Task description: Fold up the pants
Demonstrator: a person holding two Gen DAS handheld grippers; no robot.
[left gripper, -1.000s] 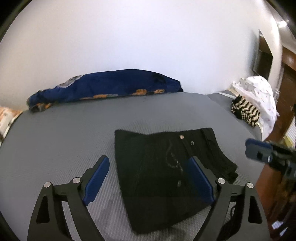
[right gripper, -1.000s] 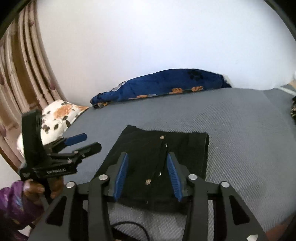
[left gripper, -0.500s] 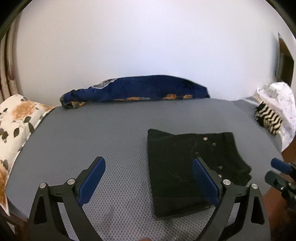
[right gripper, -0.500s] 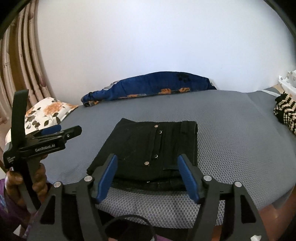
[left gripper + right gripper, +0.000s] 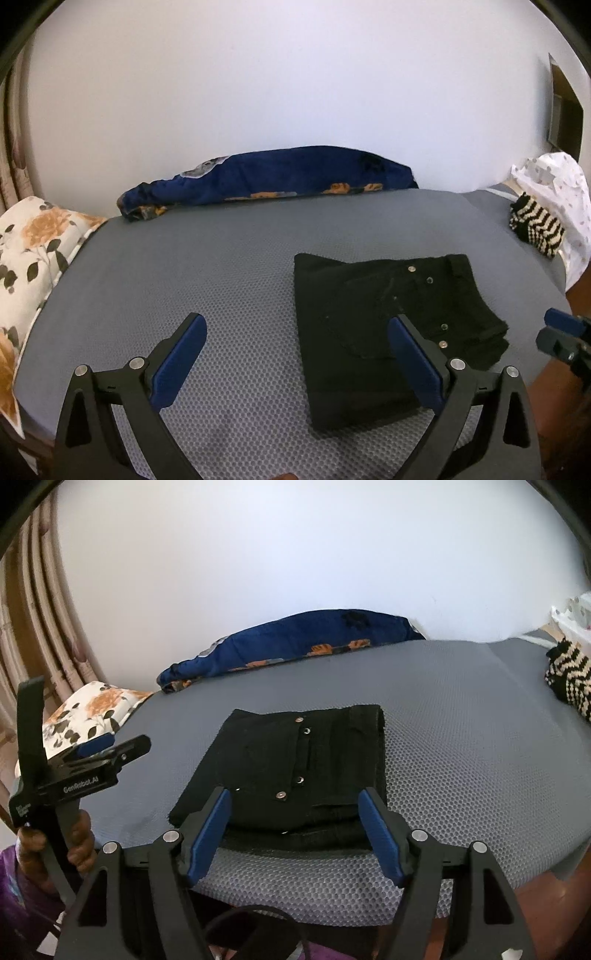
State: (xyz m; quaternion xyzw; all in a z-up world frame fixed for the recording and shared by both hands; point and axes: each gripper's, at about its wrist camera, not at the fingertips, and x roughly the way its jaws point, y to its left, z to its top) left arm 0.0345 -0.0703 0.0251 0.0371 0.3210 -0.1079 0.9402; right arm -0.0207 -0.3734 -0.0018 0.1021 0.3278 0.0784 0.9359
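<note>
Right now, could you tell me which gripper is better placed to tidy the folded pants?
The right gripper, probably: its open jaws frame the near edge of the black pants. The left gripper, also open, sits off to their left over bare mattress.

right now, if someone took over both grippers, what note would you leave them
Left gripper: open, empty, above the grey mesh-textured bed.
Right gripper: open, empty, at the near edge of the pants.
Black snap-button pants: lying on the bed in a compact folded rectangle, neither gripper touching them.
Done: folding appears complete.
Left: at most neaten the layered near edge, then back away.
</note>
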